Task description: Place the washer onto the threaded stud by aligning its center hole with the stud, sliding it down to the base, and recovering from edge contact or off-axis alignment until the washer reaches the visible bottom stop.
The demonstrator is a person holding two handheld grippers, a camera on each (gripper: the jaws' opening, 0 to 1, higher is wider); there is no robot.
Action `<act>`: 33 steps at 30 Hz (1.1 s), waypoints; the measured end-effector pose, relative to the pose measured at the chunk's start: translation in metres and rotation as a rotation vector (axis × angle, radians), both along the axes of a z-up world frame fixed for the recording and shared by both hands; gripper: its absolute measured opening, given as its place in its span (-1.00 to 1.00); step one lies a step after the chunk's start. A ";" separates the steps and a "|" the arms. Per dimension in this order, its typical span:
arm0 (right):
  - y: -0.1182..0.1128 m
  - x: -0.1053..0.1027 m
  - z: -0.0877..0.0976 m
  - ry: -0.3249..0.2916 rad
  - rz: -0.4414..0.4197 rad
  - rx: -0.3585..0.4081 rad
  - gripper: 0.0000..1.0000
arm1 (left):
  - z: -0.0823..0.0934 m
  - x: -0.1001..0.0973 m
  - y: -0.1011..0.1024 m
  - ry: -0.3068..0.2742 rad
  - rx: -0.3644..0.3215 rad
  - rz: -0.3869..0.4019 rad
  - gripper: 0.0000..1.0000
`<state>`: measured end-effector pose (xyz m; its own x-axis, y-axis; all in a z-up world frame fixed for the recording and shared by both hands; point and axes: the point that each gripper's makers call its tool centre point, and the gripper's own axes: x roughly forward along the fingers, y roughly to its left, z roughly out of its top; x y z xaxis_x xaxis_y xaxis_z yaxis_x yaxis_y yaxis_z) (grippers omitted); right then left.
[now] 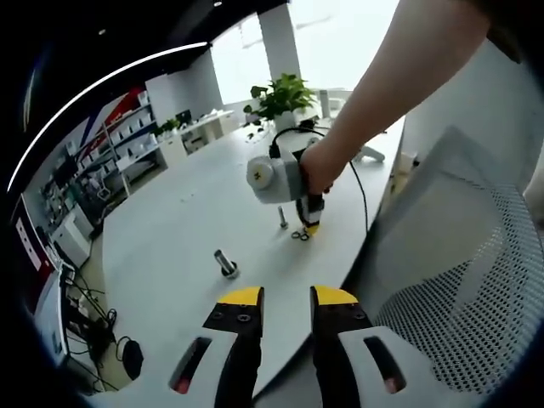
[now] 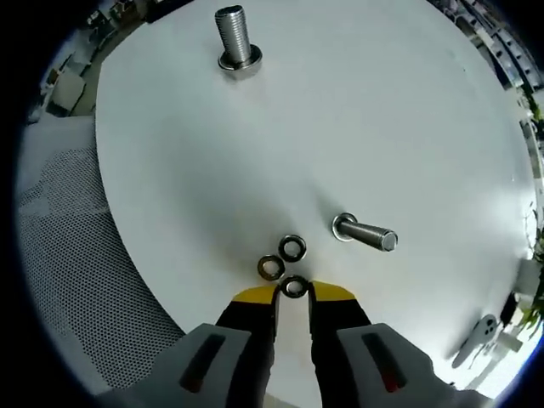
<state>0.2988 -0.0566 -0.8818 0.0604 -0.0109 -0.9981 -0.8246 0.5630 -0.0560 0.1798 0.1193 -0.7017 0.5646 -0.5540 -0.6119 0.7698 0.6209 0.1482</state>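
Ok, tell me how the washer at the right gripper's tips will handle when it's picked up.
The washer lies flat on the smooth white table, so it will probably slide rather than lift easily. It looks like thin metal: likely stiff and light. Set on edge it could roll, perhaps into the two washers beside it.

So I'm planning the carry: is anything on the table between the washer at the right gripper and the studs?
Nothing visible blocks it. The washer sits at the right gripper; two more washers lie just beyond, and bare table runs to both studs.
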 end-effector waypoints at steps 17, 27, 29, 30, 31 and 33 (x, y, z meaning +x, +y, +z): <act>0.001 -0.001 -0.001 0.039 0.024 -0.090 -0.67 | 0.007 0.004 0.002 0.003 -0.062 0.028 -0.56; 0.000 -0.002 0.000 0.018 -0.017 -0.061 -0.68 | 0.010 0.006 0.003 -0.002 -0.086 0.051 -0.54; 0.000 -0.002 0.000 0.003 -0.028 -0.056 -0.68 | 0.010 0.006 0.003 -0.006 -0.081 0.049 -0.54; -0.001 -0.002 0.000 -0.003 -0.031 -0.055 -0.68 | 0.010 0.006 0.003 -0.007 -0.079 0.047 -0.54; 0.000 -0.002 -0.001 -0.012 -0.028 -0.054 -0.69 | 0.010 0.006 0.002 -0.009 -0.075 0.045 -0.54; -0.001 -0.002 -0.001 -0.027 -0.024 -0.049 -0.69 | 0.010 0.006 0.002 -0.010 -0.074 0.043 -0.54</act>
<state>0.2968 -0.0572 -0.8829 0.0869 -0.0619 -0.9943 -0.8089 0.5782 -0.1066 0.1859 0.1212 -0.6920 0.5946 -0.5725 -0.5645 0.7410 0.6627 0.1085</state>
